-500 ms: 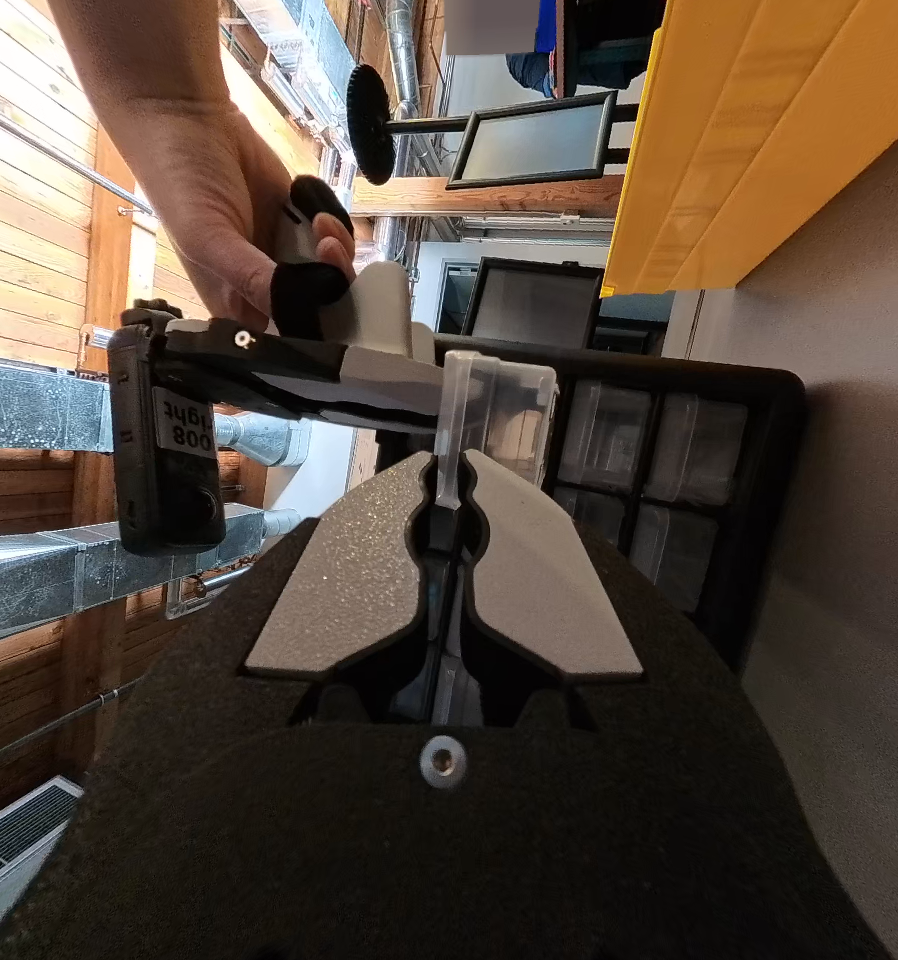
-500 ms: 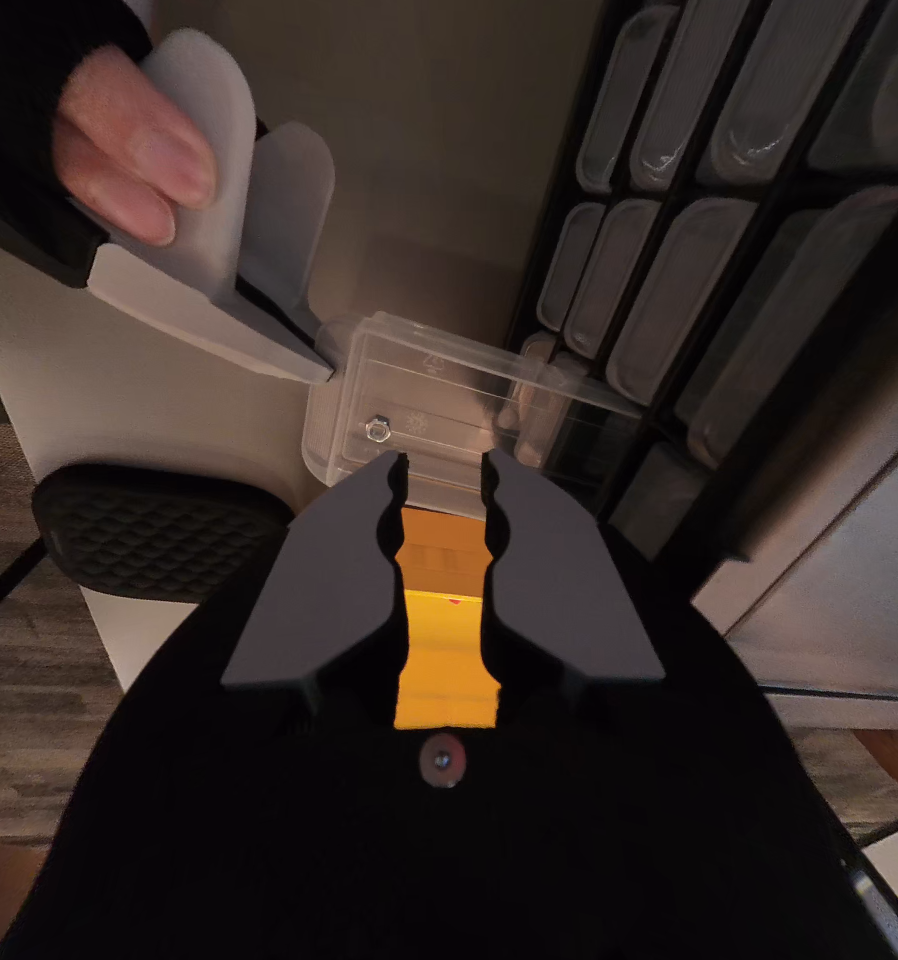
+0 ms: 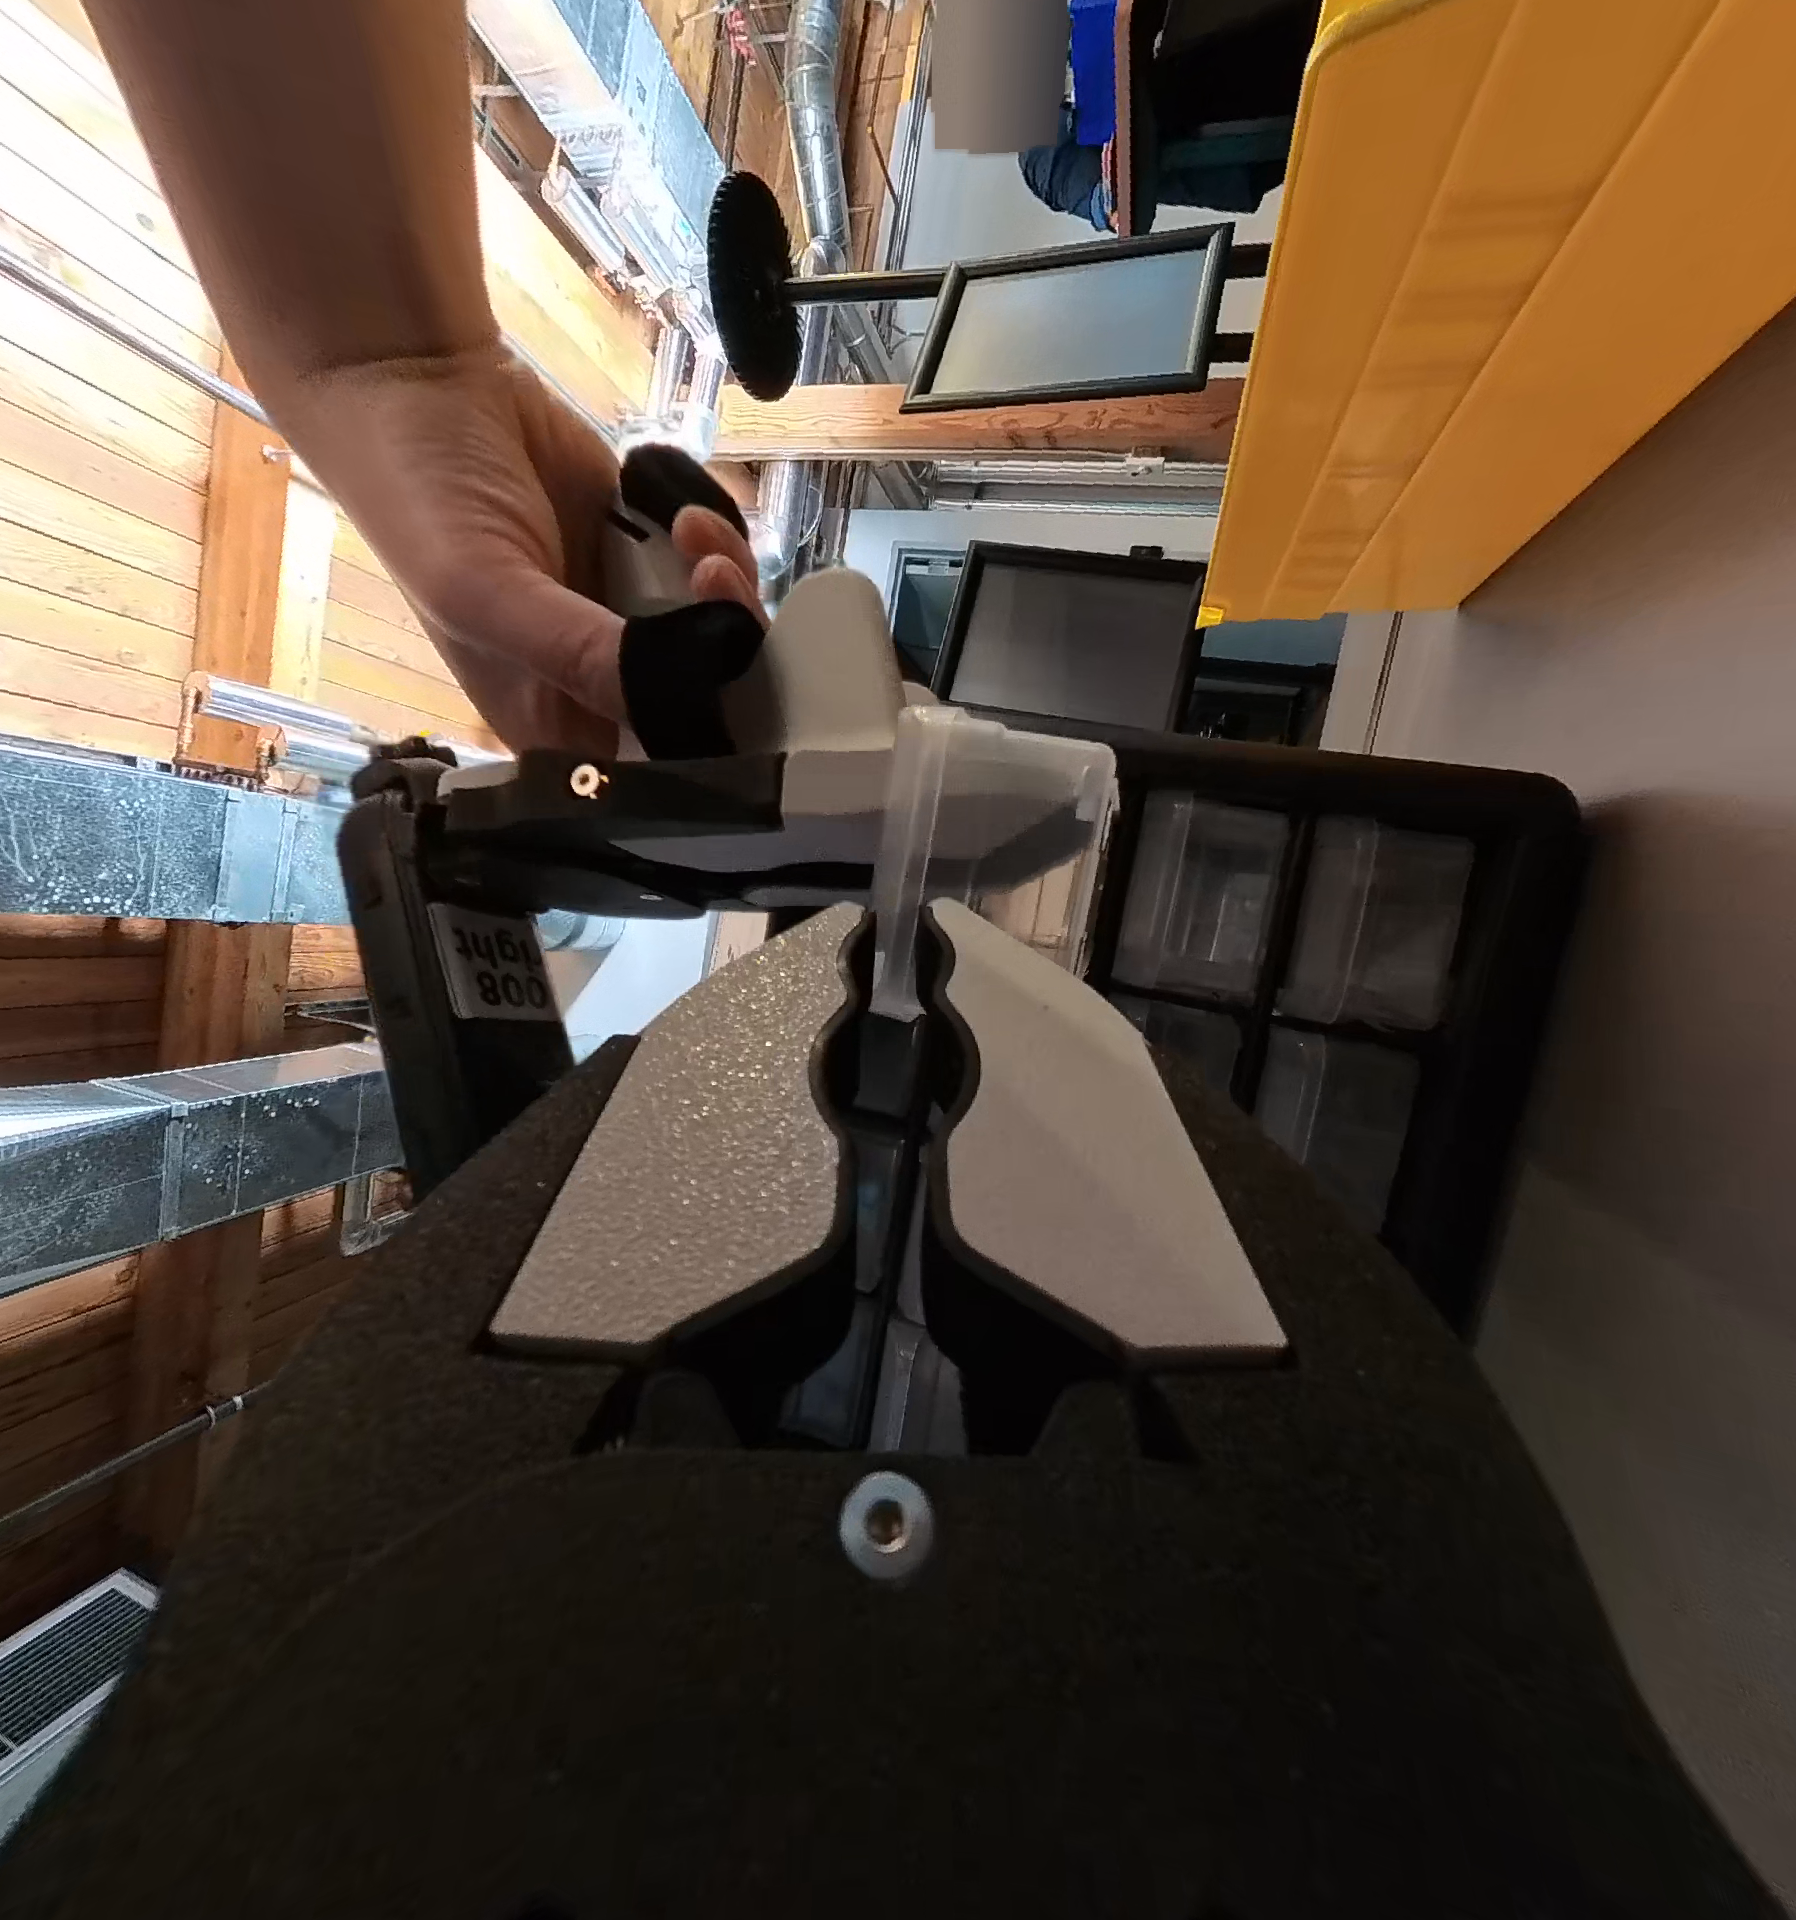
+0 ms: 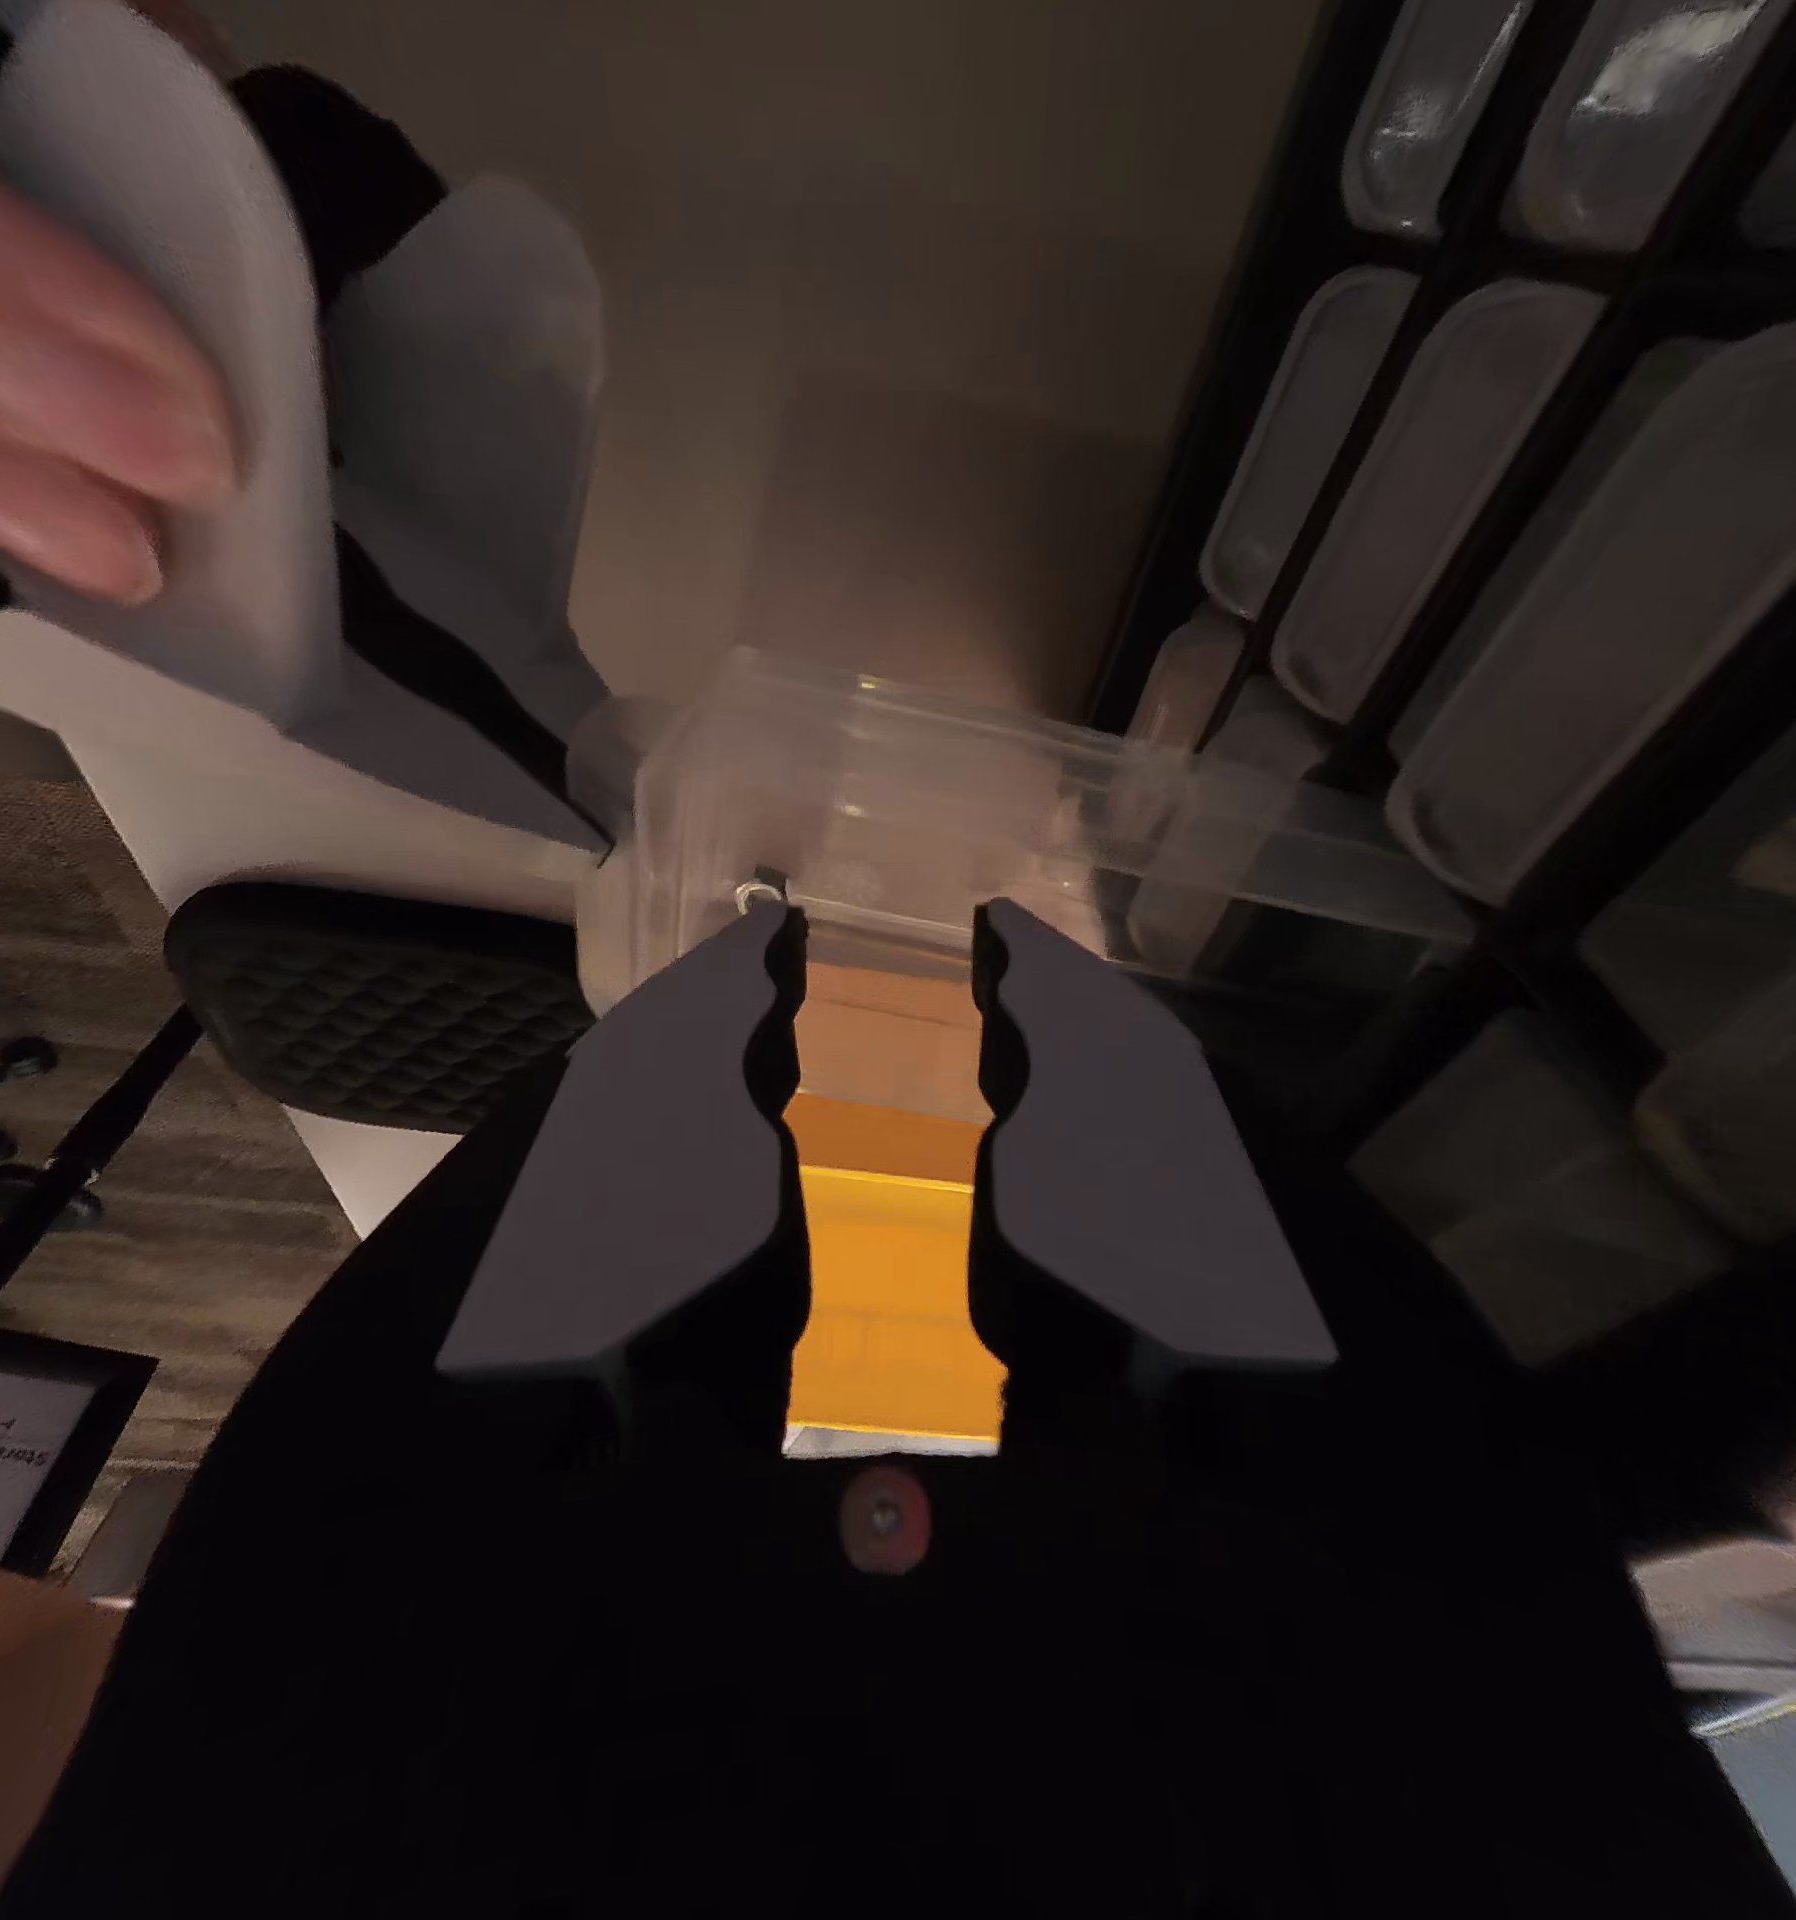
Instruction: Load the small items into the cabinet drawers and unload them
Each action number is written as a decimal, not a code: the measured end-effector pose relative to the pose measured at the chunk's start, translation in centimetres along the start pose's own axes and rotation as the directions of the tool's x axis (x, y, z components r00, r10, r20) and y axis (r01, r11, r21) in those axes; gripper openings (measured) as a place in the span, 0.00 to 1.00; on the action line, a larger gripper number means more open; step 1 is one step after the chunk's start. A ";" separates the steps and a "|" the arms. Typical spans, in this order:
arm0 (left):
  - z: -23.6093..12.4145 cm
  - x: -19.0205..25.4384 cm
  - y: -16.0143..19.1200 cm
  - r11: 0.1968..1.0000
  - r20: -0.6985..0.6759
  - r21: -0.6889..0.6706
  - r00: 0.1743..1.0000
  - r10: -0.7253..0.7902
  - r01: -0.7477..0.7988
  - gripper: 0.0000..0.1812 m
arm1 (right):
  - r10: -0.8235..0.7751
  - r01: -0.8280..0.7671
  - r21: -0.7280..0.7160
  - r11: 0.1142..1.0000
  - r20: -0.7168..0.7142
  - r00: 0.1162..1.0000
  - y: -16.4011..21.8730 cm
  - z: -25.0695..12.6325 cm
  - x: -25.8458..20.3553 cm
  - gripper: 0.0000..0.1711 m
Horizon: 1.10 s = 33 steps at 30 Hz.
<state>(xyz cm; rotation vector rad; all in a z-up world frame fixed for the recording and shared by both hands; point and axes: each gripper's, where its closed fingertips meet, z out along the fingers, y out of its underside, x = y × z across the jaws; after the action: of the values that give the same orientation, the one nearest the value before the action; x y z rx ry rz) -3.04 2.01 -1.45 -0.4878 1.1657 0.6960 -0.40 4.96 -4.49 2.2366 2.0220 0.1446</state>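
My left gripper (image 3: 899, 920) is shut on the handle tab of a clear plastic drawer (image 3: 1093, 831) pulled partway out of the black cabinet (image 3: 1543, 935). My right gripper (image 4: 889, 914) is open, its tips at the open top of the drawer (image 4: 925, 769). A small metal nut (image 4: 754, 894) lies in the drawer, right at its left fingertip. In the left wrist view the right gripper (image 3: 1019, 800) reaches into the drawer from the left. In the right wrist view the left gripper (image 4: 561, 821) pinches the drawer's front end.
The cabinet (image 4: 1476, 260) holds several other clear drawers, all pushed in. A yellow bin (image 3: 1496, 312) stands beside the cabinet on the grey tabletop (image 3: 1704, 1351) and shows between the right fingers (image 4: 889, 1299). A framed sign on a stand (image 3: 1070, 312) stands behind. The left gripper's tips are roughly 5 cm from the right gripper's.
My right gripper has moved forward into the drawer, so the nut now sits at its left fingertip. The left gripper keeps its hold on the handle.
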 end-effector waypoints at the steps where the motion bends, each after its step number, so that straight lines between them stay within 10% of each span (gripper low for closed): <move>1: 0.0 0.0 0.0 1.000 -0.001 0.001 1.000 0.000 0.000 0.04 | 0.005 -0.005 -0.010 1.000 0.008 1.000 0.0 0.1 0.0 0.19; 19: 0.0 -0.3 -0.2 1.000 0.002 0.008 1.000 -0.007 0.007 0.04 | 0.002 -0.002 0.006 1.000 0.094 0.996 0.0 0.1 -0.4 0.21; 33: 0.1 0.0 0.1 1.000 -0.006 -0.003 1.000 -0.004 0.004 0.04 | -0.040 0.037 -0.026 0.999 -0.113 0.993 -0.4 -0.1 1.6 0.22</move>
<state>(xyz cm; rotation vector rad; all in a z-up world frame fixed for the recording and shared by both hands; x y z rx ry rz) -3.03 2.10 -1.41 -0.4953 1.1694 0.6931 -0.61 6.61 -4.46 2.2213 2.1061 0.2978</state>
